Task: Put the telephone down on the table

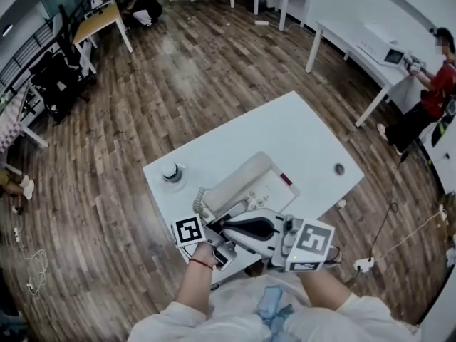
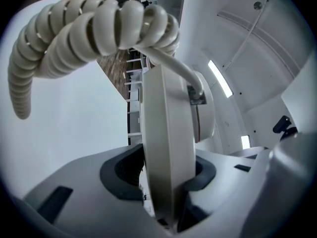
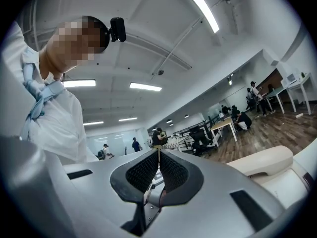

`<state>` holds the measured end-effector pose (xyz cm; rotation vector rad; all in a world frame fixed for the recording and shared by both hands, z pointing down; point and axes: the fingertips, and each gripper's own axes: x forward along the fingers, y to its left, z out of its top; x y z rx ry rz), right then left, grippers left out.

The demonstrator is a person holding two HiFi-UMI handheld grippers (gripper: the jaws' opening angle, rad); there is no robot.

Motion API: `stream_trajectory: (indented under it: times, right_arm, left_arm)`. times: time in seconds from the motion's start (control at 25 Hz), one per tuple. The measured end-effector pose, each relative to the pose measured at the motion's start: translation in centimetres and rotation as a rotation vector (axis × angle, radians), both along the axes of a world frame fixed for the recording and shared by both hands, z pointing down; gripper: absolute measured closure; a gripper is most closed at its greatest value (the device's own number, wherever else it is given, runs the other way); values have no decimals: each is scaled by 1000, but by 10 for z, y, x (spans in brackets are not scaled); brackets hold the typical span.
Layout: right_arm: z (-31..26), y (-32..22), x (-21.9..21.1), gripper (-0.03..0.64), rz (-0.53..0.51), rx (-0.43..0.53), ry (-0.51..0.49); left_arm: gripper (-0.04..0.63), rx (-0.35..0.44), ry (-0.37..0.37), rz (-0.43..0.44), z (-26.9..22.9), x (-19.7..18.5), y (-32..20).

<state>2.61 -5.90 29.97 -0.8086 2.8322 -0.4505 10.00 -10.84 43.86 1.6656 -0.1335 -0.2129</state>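
the left gripper point(image 2: 168, 182) clamps a cream edge of the telephone point(image 1: 251, 185), and the right gripper point(image 3: 157, 170) beside it is closed on nothing. the white table point(image 1: 299, 130) lies under the telephone, which is by its near edge; whether they touch is unclear. the coiled cord point(image 2: 94, 29) plugs in just past the jaws. a small round object point(image 1: 171, 171) sits on the table's left corner.
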Motion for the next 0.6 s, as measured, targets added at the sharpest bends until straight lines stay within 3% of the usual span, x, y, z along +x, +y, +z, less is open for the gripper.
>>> stream_trajectory:
  times: [0.16,0.36,0.6]
  right_arm:
    - [6,-8,5,583,-75,-20,2]
    - [12,-22,24,583,-169,-38,32]
    - [21,-36,36,583,-254,-71,36]
  left_arm:
    - [426,-7,-12,-105,10,-3,-16]
    - [426,-33,-77,-217,25,1,-31]
    - [426,-8,-48,-269,23,9,-48]
